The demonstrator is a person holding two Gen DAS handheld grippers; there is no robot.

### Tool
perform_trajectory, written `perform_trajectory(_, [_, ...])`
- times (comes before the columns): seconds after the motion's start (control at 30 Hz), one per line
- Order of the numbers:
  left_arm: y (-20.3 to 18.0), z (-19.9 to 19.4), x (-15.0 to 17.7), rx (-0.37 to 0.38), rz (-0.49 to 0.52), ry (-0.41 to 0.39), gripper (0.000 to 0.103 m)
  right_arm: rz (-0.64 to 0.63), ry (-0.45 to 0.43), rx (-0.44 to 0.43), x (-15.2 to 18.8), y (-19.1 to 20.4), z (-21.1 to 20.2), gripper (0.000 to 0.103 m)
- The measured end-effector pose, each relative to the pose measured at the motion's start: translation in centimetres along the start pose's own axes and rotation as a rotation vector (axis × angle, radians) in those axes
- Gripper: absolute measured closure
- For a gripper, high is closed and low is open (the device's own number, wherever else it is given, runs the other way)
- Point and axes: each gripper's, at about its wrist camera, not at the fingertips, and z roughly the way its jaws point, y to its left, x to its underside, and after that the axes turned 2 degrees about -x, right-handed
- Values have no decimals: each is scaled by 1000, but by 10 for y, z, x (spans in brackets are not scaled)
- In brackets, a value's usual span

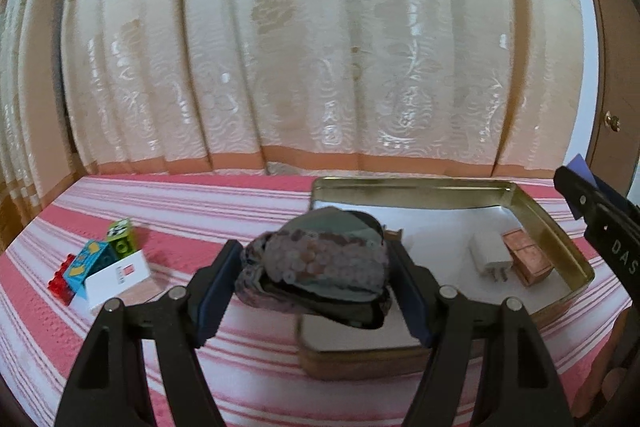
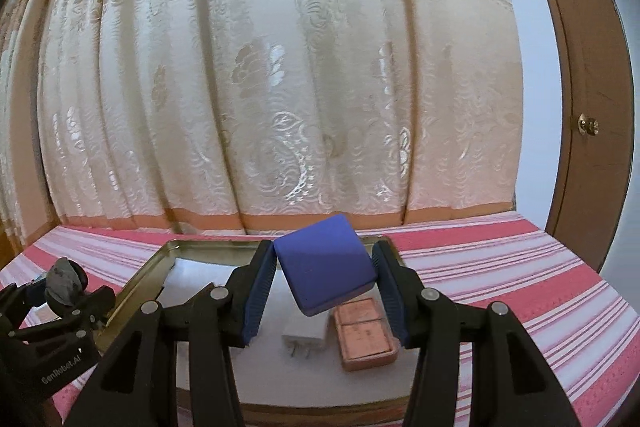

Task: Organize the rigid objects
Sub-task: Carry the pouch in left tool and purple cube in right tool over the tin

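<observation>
My left gripper (image 1: pixel 314 279) is shut on a grey sequined pouch (image 1: pixel 320 267), held above the near left corner of an open metal tin (image 1: pixel 552 227). The right gripper (image 2: pixel 324 283) is shut on a blue box (image 2: pixel 326 263), tilted on a corner and held over the same tin (image 2: pixel 168 255). Inside the tin lie a white charger plug (image 2: pixel 304 335) and a copper-coloured flat case (image 2: pixel 364 331). From the left wrist these show as the plug (image 1: pixel 490 255) and case (image 1: pixel 526 259). The left gripper with its pouch (image 2: pixel 64 285) shows at the right view's left edge.
On the red-and-white striped cloth (image 1: pixel 200 211) to the left sit a white box (image 1: pixel 118 281) and red, blue and green toy bricks (image 1: pixel 98 257). A cream patterned curtain (image 1: pixel 320 47) hangs behind. A brown door with a knob (image 2: pixel 588 126) stands at the right.
</observation>
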Motion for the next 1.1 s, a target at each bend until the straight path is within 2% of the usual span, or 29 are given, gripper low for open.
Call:
perform_trajectory(0.17, [-22,5,-4,28,29,-12,31,16,-15,27,-6,-17,2,50])
perform_trajectory(0.4, [-55,16,-9,64,57,-8,31,76,18,43,-9,-43,18,50])
perform_trajectory(0.67, [-93,32,-5,90,97,45,31,143,147,20,-2,-53,47,50])
perform_trajectory(0.87, [-90,33,-3,62,110,54,31,158,214,-24,3,-45,59,50])
perform_trajectory(1.1, [-83,40,-4,55,90,88,31,144,253,-20,7,-40,64,50])
